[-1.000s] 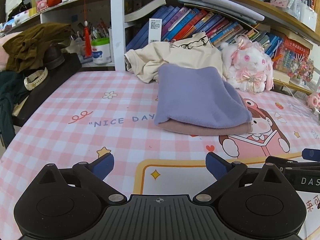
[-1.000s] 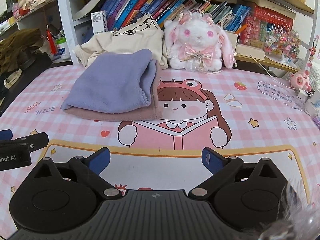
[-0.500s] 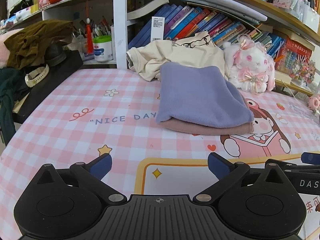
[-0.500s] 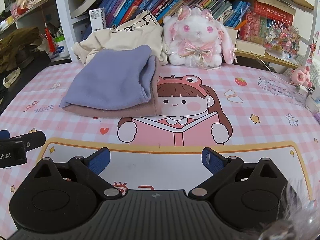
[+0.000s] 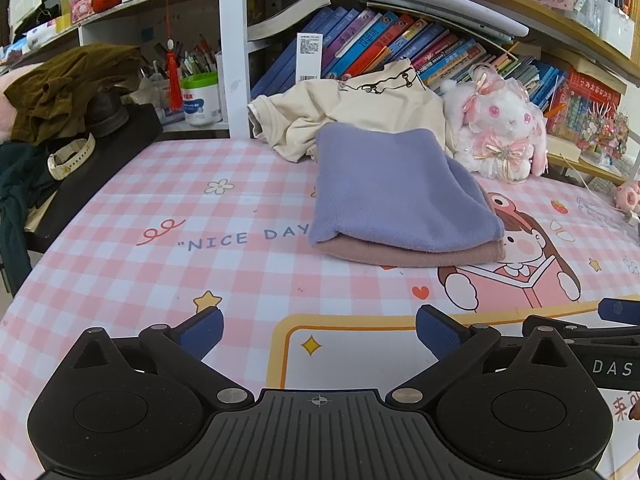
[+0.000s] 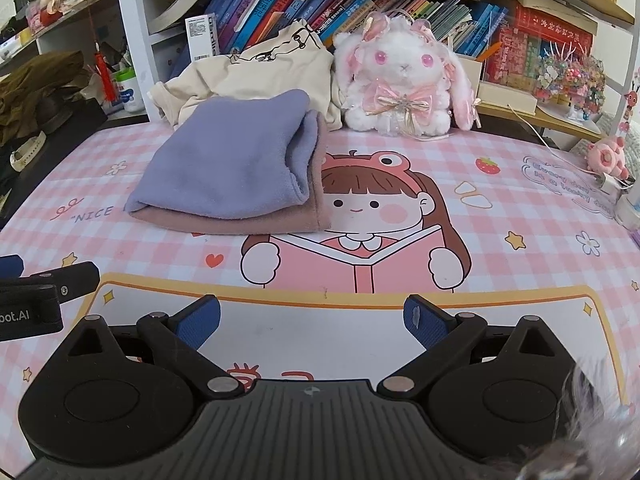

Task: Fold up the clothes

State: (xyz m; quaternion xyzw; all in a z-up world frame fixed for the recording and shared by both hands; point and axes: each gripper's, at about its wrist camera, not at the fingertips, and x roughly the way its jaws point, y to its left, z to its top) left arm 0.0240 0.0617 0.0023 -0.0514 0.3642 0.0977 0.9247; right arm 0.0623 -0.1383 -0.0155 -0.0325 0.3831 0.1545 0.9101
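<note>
Both tongs [image 5: 318, 330] [image 6: 312, 318] (spread, empty) face folded clothes [image 6: 228, 172] ahead.

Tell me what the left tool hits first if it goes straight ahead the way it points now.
Probably the folded stack: the left tool, open and empty, points over bare tablecloth toward the purple garment lying on the pink one. Depth is unclear; if it runs low, it would meet the pink edge first.
</note>
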